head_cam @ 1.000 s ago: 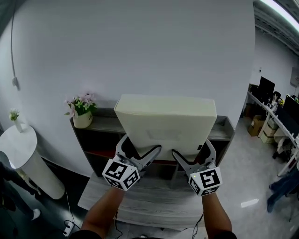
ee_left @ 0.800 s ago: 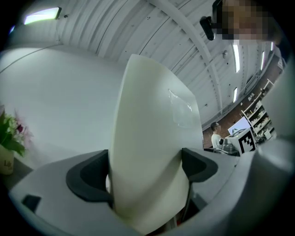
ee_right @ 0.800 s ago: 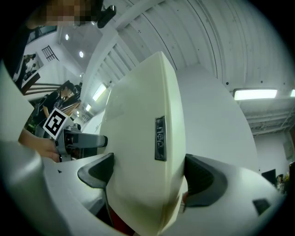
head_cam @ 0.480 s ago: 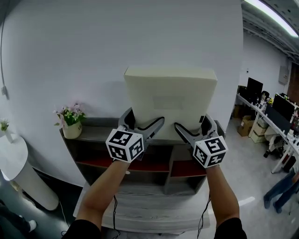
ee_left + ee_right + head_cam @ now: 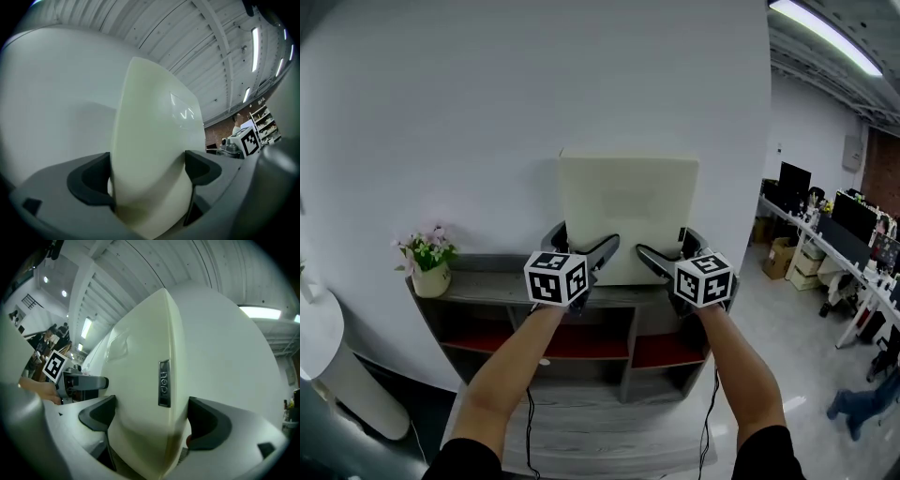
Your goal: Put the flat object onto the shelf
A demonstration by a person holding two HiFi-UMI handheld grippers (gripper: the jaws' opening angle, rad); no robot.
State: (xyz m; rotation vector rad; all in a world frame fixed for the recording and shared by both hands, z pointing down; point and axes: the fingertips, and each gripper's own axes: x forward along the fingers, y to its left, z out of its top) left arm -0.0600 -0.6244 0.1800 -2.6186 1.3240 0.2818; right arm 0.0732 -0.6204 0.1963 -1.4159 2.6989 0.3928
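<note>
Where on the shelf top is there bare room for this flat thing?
The shelf top is bare between the flower pot at its left end and the left gripper. Its middle and right lie mostly hidden behind the flat object and the right gripper, so I cannot tell there. Only crowding seen: the pot.

White wall (image 5: pixel 487 94), grey floor (image 5: pixel 787 375), ceiling strip light (image 5: pixel 827 36), desks (image 5: pixel 834 248) right.

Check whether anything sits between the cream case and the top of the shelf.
Nothing visible does. The left tool and right tool hold the case upright over the middle of the shelf top. The flower pot stands apart, at the shelf's left end.
</note>
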